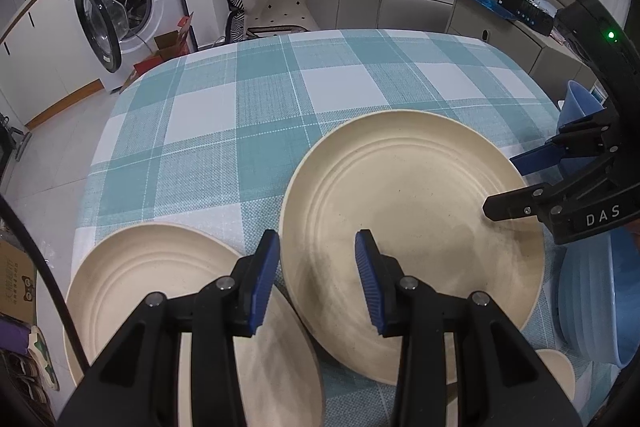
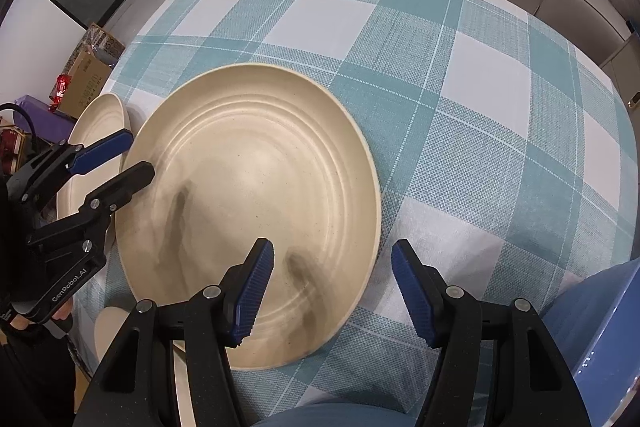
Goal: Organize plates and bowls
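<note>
Between both spread hand-held grippers, left (image 1: 316, 279) and right (image 2: 334, 291), lies a cream plate (image 1: 412, 227).

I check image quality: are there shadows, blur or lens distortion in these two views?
Left wrist view: fisheye bends the table edges; soft grey shadows lie on the large plate. Right wrist view: dark finger shadows streak the plate; both views have dark corners.

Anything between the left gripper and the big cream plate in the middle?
Nothing visible. The left gripper hangs with open jaws over the near-left rim of the large cream ridged plate, with no object between them. The second cream plate lies to its left, and the right gripper is open at the opposite rim.
</note>
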Demonstrator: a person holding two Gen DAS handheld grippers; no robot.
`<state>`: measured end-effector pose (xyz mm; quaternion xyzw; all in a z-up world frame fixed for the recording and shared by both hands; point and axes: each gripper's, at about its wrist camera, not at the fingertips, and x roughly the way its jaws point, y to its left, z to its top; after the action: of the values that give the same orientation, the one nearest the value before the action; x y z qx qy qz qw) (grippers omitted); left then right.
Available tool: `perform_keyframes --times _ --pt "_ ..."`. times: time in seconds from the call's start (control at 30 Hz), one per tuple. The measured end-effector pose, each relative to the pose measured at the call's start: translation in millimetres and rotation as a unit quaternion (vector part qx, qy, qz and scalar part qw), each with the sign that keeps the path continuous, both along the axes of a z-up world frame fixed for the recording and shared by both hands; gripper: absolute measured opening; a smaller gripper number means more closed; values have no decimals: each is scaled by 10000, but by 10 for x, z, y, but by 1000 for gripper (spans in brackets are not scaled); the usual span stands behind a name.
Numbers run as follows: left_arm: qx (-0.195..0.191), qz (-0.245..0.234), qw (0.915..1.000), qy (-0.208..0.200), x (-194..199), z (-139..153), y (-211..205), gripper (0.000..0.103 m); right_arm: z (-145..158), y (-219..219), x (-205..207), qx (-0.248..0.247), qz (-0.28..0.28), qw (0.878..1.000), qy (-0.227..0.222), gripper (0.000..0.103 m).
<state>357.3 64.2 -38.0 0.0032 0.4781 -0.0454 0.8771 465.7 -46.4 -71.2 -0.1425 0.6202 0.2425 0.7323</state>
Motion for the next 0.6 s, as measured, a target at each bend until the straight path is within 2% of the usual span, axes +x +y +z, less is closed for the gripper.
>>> perform_keyframes --times 0.6 --pt "-35 -135 9996 251 41 -74 -104 38 -118 18 -29 -30 -3 9998 172 55"
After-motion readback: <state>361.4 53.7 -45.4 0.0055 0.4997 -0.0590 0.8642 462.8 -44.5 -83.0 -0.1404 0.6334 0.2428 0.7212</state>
